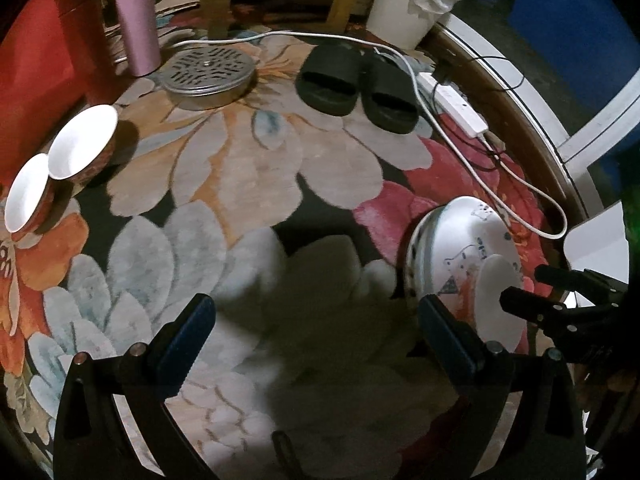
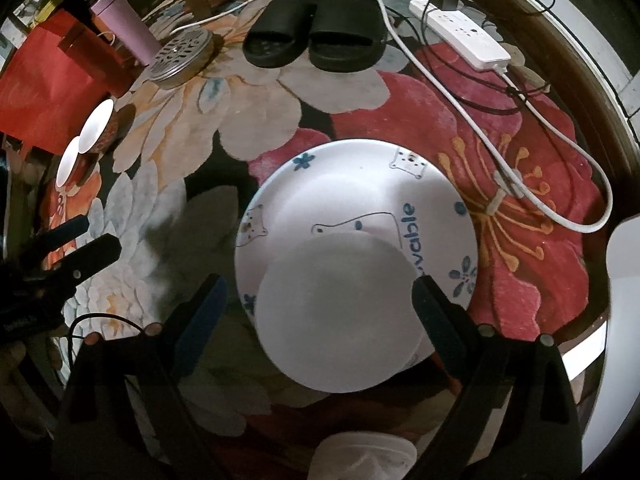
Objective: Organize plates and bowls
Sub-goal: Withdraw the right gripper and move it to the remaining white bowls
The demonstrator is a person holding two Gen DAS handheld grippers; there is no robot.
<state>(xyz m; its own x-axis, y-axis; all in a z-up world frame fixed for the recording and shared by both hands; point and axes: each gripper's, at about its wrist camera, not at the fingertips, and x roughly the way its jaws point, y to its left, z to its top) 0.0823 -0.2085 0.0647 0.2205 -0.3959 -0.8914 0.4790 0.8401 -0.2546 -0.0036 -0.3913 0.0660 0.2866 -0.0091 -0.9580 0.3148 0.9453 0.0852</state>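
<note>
A large white plate with blue bear drawings (image 2: 360, 184) lies on the flowered rug; it also shows in the left wrist view (image 1: 460, 240). A small plain white plate (image 2: 338, 312) lies on its near part, between the fingers of my right gripper (image 2: 320, 300), which stands wide open around it. The small plate also shows in the left wrist view (image 1: 500, 300). Two red bowls with white insides (image 1: 82, 142) (image 1: 26, 198) sit side by side at the left. My left gripper (image 1: 316, 320) is open and empty over the rug.
A round metal perforated lid (image 1: 208, 72), a pair of black slippers (image 1: 356, 84), a white power strip (image 1: 452, 104) with cables, a pink tumbler (image 1: 136, 16) and a white bucket (image 1: 408, 4) lie at the far side. A red bag (image 2: 44, 80) stands left.
</note>
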